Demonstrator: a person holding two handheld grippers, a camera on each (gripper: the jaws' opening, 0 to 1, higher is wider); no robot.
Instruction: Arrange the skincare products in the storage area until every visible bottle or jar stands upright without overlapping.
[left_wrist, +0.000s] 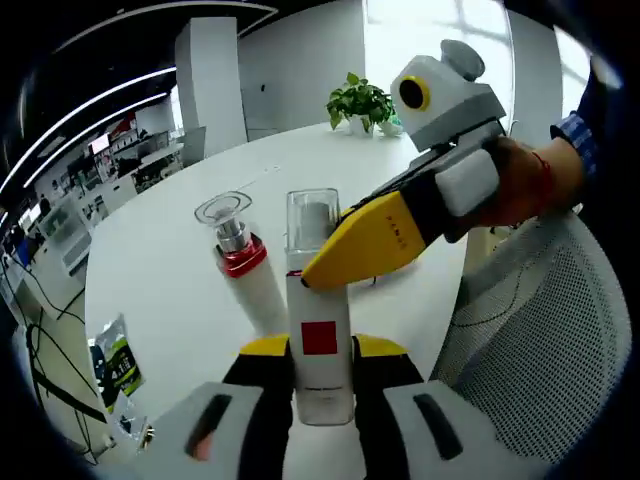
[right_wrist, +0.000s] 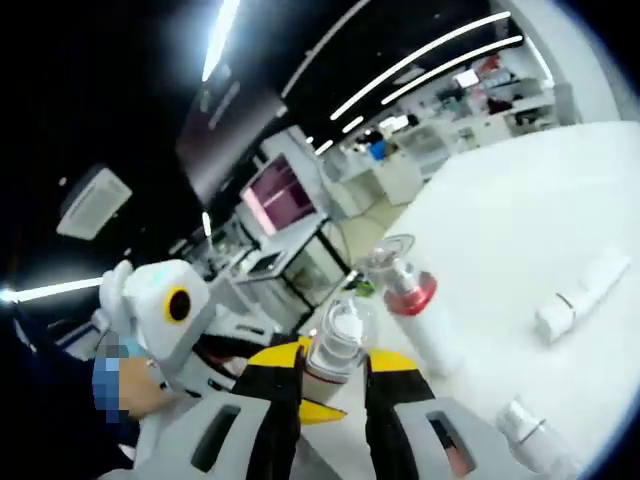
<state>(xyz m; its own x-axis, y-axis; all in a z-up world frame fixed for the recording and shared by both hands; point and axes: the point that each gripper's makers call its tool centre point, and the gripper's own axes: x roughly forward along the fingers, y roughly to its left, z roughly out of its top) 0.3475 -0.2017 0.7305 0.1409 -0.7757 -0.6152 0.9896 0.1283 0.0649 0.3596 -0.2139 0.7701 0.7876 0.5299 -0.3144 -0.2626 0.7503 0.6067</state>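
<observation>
Two hand-held grippers share one white bottle (left_wrist: 320, 345): left hand-held gripper (left_wrist: 320, 385) clamps its body, right hand-held gripper (right_wrist: 333, 385) pinches the clear cap (right_wrist: 340, 335) above the surface (left_wrist: 160, 260). Rigid, slick, light; you should grip mid-body.

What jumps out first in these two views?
Both grippers meet on one white bottle with a red square label: the left gripper clamps its body, while the right gripper closes around its clear cap. Right beside it a second white bottle with a red collar stands on the white table. A potted plant sits at the far edge.
</observation>
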